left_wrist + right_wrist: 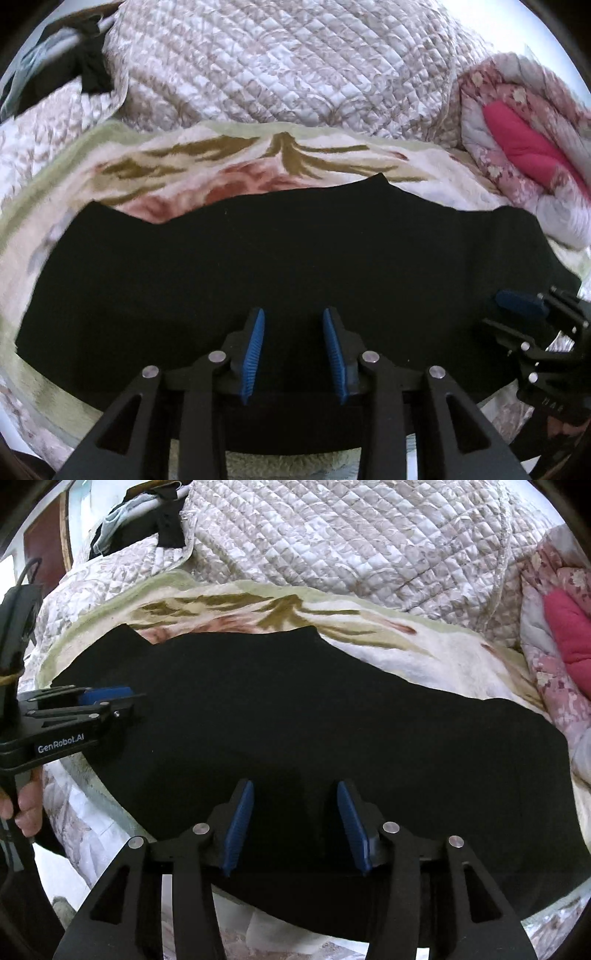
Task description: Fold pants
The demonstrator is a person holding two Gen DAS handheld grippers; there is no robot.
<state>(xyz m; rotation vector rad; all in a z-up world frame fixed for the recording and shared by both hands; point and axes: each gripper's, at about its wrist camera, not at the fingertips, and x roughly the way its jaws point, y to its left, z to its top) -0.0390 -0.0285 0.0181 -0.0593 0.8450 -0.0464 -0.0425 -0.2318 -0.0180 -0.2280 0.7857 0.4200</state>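
Note:
Black pants (280,251) lie spread flat across a floral blanket (207,170) on the bed; they also show in the right wrist view (314,723). My left gripper (294,317) hovers over the pants' near edge with its blue pads apart and nothing between them. My right gripper (295,790) is likewise open over the near edge, further right. The right gripper shows at the right edge of the left wrist view (517,301). The left gripper shows at the left edge of the right wrist view (105,696).
A quilted white bedspread (280,62) is bunched behind the blanket. A rolled pink floral comforter (524,147) lies at the right. Dark clothes (159,520) hang on a rail at the back left. A person's hand (26,812) holds the left gripper's handle.

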